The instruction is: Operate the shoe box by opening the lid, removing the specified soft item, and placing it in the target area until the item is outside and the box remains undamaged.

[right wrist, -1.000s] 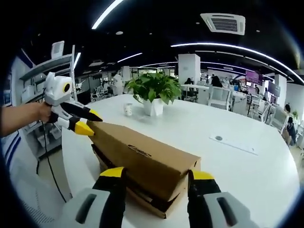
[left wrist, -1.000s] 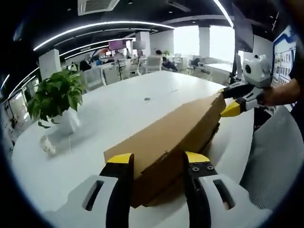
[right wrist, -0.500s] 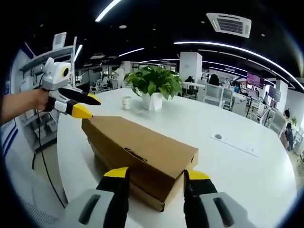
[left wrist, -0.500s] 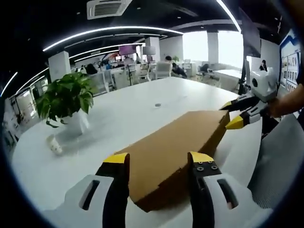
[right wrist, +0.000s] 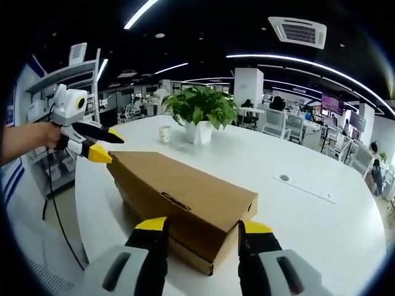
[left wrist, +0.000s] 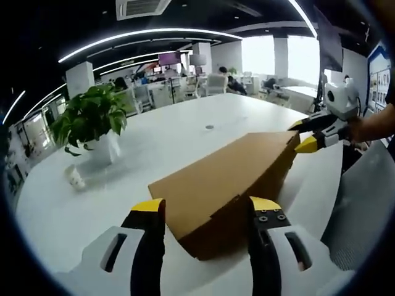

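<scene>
On table (left wrist: 185, 132), box (right wrist: 185, 197) lid still down, item unseen inside; both grippers (left wrist: 207, 213) (right wrist: 200, 231) gape, straddling opposite ends, gripping nothing.

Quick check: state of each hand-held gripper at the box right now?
Left hand-held gripper: open, jaws either side of the brown cardboard shoe box end.
Right hand-held gripper: open, jaws straddling the opposite end.
</scene>
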A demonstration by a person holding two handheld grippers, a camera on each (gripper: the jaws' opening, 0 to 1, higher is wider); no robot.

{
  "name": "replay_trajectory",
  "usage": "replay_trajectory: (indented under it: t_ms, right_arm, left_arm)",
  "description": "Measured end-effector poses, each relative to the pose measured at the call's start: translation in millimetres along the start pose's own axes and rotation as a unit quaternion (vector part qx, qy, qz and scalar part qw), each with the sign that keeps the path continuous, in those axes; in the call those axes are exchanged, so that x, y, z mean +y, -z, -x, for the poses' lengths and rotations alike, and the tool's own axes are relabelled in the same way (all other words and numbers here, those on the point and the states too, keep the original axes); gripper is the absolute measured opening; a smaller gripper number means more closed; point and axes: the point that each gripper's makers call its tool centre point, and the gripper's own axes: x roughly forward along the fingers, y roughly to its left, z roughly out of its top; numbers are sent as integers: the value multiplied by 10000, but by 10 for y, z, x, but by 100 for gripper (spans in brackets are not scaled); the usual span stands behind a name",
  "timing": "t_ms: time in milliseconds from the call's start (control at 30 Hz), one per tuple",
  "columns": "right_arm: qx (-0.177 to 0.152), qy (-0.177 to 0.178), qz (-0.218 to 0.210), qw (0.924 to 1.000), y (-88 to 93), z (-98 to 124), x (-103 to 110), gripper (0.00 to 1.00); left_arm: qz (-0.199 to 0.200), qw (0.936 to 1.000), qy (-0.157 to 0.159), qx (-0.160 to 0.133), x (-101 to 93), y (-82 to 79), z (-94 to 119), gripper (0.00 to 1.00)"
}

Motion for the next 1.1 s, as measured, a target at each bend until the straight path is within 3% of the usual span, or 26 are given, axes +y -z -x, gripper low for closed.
replay_trajectory:
  t_ms: [833, 1100]
  right_arm:
    - [-109, -19, -124, 9999, -108, 24, -23, 41]
    - [-156, -35, -190, 9997, -162, 34, -35, 41]
  left_arm:
    - [184, 9996, -127, 200, 64, 228, 48, 57]
    - [200, 9996, -109, 166, 54, 206, 2, 53]
